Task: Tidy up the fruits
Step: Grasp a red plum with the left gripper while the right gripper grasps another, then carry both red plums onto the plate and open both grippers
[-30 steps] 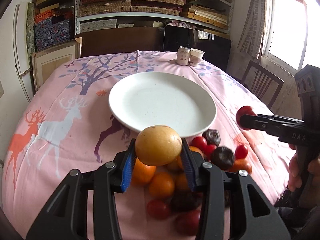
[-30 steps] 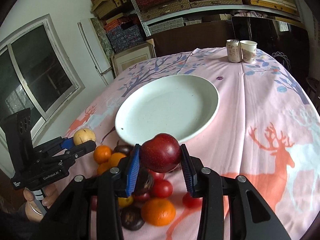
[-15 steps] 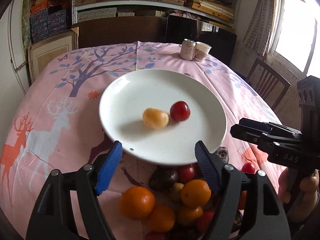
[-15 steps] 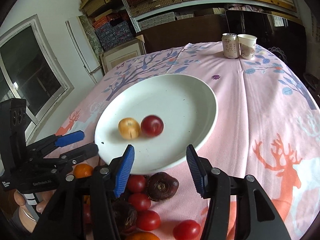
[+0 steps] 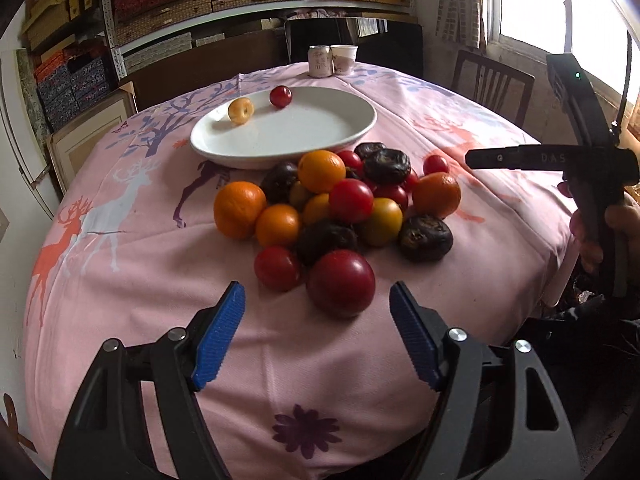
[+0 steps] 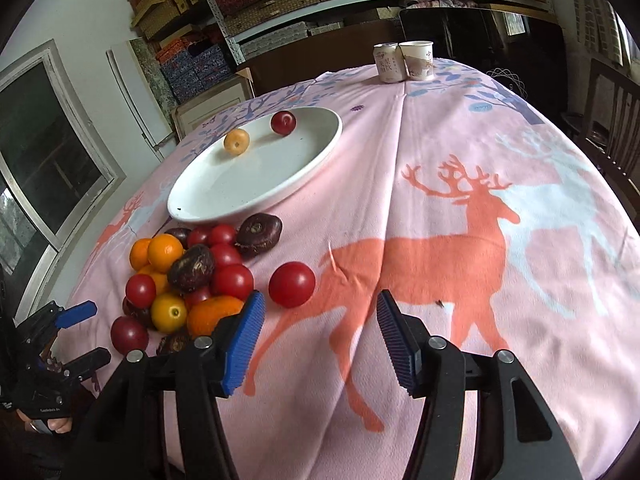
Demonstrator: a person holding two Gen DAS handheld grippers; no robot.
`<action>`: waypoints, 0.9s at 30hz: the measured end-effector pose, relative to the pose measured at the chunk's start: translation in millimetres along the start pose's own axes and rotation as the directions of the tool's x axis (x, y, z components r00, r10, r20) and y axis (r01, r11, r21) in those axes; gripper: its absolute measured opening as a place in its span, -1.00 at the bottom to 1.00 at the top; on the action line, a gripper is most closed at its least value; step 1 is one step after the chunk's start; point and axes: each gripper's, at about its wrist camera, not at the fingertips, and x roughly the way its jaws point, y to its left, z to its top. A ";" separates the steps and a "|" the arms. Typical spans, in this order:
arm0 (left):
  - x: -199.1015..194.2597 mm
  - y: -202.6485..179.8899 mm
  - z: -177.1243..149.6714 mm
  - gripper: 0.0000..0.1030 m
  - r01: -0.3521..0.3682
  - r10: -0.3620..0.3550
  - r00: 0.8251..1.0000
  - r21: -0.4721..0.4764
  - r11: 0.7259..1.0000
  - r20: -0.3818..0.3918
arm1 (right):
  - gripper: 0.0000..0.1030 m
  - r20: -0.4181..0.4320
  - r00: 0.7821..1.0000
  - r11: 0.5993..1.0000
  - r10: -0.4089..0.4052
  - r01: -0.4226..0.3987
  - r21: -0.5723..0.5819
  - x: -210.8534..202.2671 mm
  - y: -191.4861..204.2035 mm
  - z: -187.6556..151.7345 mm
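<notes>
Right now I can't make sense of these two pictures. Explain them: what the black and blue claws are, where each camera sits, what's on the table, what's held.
No robot here: a person holds a hand-held claw in each hand, each carrying a camera looking along its fingers. The left gripper, jaws closing, and the right gripper, jaws opening, hold nothing. On the pink tablecloth sits a white plate with a yellow fruit and a red fruit. A pile of fruit lies before the plate.

A round table under a pink deer-print tablecloth (image 6: 460, 184) bears a white plate (image 6: 280, 184), a fruit heap (image 5: 340, 204) just beside it — and two far cups (image 6: 404, 62).
</notes>
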 end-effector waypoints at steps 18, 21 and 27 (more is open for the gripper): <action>-11.4 -4.8 0.6 -0.23 0.048 -0.046 0.996 -0.023 0.999 0.079 | 0.02 -0.043 0.999 0.996 -0.012 0.008 -0.086 35.0 27.5 13.2; -12.2 -1.7 2.2 -0.23 0.041 -0.038 0.996 -0.032 0.999 0.076 | -0.13 -0.069 0.998 0.997 0.013 -0.018 -0.075 44.4 29.2 17.4; -11.2 6.2 7.3 -0.23 0.049 -0.044 0.996 -0.060 0.997 0.080 | -0.43 -0.064 0.997 0.997 0.040 -0.044 -0.061 40.5 29.6 18.6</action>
